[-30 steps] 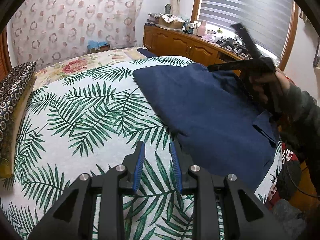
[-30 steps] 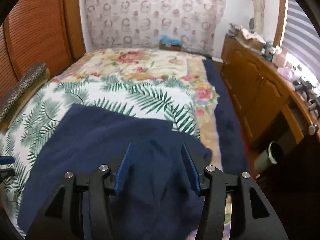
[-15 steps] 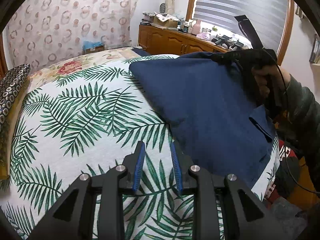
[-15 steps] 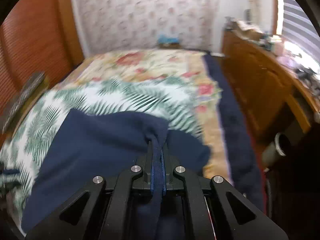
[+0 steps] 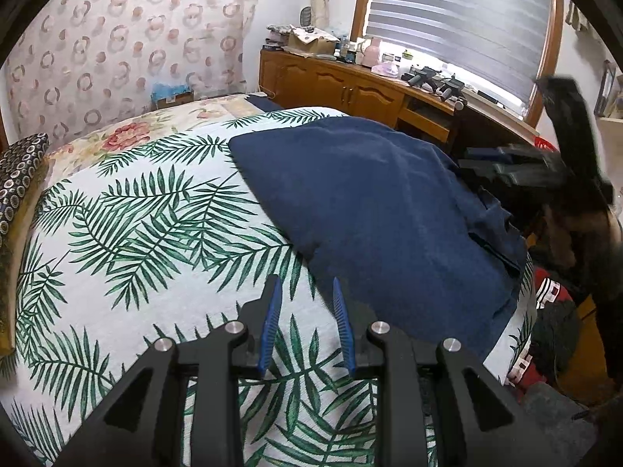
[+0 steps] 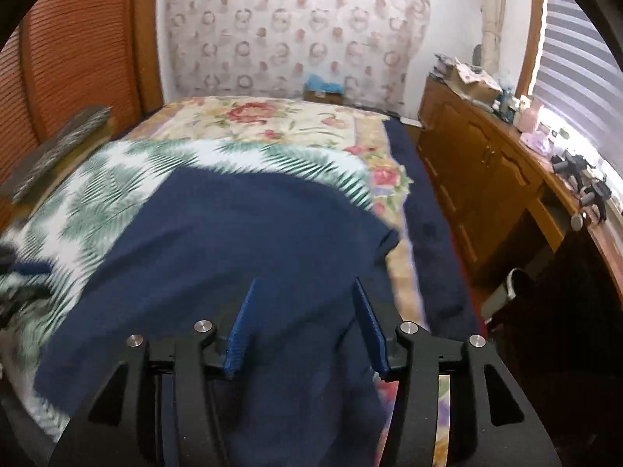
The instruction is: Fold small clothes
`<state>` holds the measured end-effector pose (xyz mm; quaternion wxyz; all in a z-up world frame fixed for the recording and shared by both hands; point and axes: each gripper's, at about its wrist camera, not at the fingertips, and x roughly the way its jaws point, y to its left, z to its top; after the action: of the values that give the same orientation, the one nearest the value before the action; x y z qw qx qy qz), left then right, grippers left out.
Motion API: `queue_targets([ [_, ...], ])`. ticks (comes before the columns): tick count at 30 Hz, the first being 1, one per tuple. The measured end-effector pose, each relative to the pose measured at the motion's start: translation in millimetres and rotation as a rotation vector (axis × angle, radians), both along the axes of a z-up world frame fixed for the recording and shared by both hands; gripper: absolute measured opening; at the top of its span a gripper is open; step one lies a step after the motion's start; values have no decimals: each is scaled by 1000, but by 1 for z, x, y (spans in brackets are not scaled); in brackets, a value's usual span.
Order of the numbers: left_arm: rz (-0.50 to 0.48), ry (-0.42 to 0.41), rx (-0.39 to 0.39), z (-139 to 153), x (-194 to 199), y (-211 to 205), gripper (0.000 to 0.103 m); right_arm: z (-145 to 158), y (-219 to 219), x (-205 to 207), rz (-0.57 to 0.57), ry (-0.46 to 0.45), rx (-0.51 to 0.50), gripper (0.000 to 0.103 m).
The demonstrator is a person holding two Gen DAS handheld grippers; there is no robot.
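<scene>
A dark navy garment (image 5: pixel 373 210) lies spread on the palm-leaf bedspread (image 5: pixel 148 233), at the bed's right side. It also fills the lower middle of the right wrist view (image 6: pixel 241 249). My left gripper (image 5: pixel 305 292) is open and empty, hovering over the bedspread just left of the garment's near corner. My right gripper (image 6: pixel 303 292) is open above the garment, with cloth lying under and between its fingers. In the left wrist view the right gripper (image 5: pixel 479 159) shows blurred at the garment's far right edge.
A floral quilt (image 6: pixel 272 116) covers the far part of the bed. A patterned pillow (image 5: pixel 19 167) lies at the left edge. A wooden cabinet (image 5: pixel 342 89) with clutter runs along the right wall under the window. Clothes (image 5: pixel 553 311) lie on the floor by the bed.
My right gripper closed on a fold of the garment half a second ago and has now opened, letting it drop flat. The left gripper stayed open in place.
</scene>
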<state>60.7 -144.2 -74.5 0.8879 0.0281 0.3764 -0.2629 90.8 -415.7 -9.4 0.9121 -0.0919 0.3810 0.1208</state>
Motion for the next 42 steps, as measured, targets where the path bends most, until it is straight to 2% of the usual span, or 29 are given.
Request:
queue_targets([
  [5,-8,0,4,0,-1,-2,25,-20,25,-40,58,55,20,52],
  [10,-6,3,3,-1,-1,-2,25,-42,35,-49,72,112,-52,52],
  [17,-11,0,-2,-1,-3,-4,25,-40,8,-58,57,182,-120,50],
  [20,-10,-2,-3,0,-4,-4,25,-41,-4,-67,25,188,-196,50],
  [23,-5,-2,-7,1,0,-4,25,-38,-22,-71,-14,196,-209,50],
  [26,-4,-5,-5,4,8,-7,25,-26,-36,-73,-38,170,-168,50],
  [33,-30,-7,37,16,53,-23,31,-1,-41,-41,-32,62,-63,52],
  [35,-38,-1,49,16,70,-28,35,2,-42,-26,-34,34,-30,57],
  [37,-39,8,64,15,86,-34,36,4,-44,-6,-30,16,16,65],
  [42,-13,51,80,7,126,-40,37,-7,-46,45,-6,16,63,68],
])
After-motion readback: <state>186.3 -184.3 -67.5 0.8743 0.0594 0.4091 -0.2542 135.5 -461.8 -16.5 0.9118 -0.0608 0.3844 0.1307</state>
